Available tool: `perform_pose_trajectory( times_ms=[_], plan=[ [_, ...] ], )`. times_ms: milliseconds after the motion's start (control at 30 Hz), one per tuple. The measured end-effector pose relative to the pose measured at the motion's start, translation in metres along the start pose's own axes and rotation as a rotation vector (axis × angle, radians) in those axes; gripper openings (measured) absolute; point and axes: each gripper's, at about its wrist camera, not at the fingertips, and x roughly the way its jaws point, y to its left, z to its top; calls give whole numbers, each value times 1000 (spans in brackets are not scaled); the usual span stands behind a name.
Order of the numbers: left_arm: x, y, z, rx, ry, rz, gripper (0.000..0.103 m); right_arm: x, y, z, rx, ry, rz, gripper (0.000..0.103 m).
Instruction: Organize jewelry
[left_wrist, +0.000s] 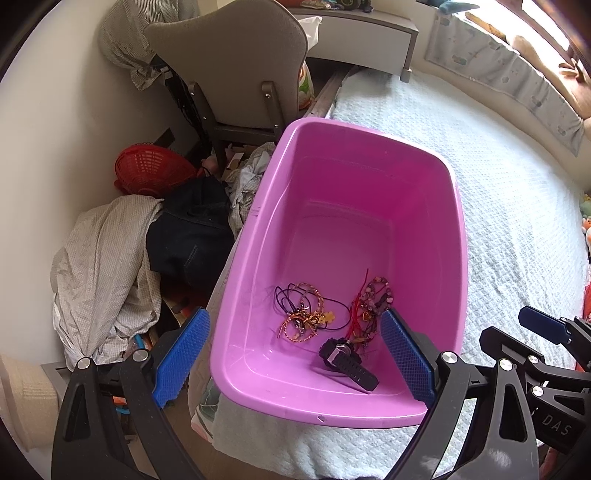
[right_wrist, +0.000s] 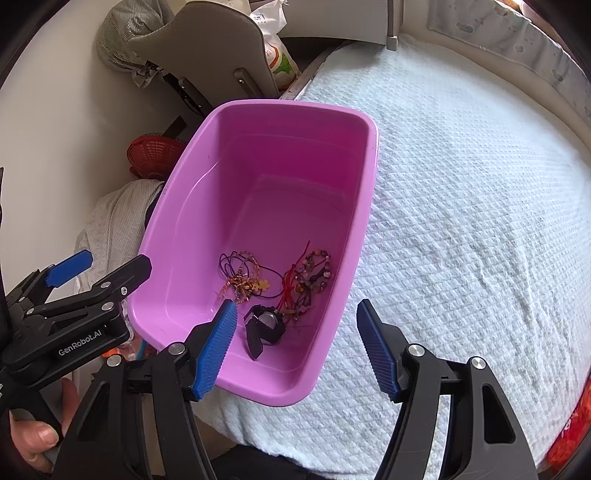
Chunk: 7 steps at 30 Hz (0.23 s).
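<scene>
While both grippers hang with their fingers wide apart and nothing between them, the jewelry all lies on the floor of the pink tub (left_wrist: 258, 229), at the end of it nearest the cameras. The tub sits on the pale bedspread (right_wrist: 461, 221), at the bed's left edge.

Going left to right across the tub floor: a tangle of dark cords and gold braided bracelets (left_wrist: 306, 314) lies left of centre; just right of it, apart by a narrow strip of bare plastic, is a bundle of red strings and beads (left_wrist: 373, 299); nearer the close wall, touching the red strings' loose ends, a black watch (left_wrist: 345, 356) lies partly on its side, its strap running toward the near right corner.

The left gripper (left_wrist: 295, 354) straddles the tub's left wall: one blue pad hangs outside it, the other over the floor beside the watch. The right gripper (right_wrist: 295, 343) sits over the near right corner, its left pad just beside the watch and its right pad outside the right wall, over the bedspread.

Judged from this, the watch is nearest to both, lying slightly ahead between each pair of pads. With everything already in the tub, the scene fits jewelry gathered there or jewelry waiting to be sorted out.
</scene>
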Motion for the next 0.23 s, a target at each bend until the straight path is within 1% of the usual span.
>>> perform_pose_trajectory(
  times_ms=[233],
  plan=[
    [4,3,2,-5,11,-1,92,0,-1,-2,3,2,0,64]
  ],
)
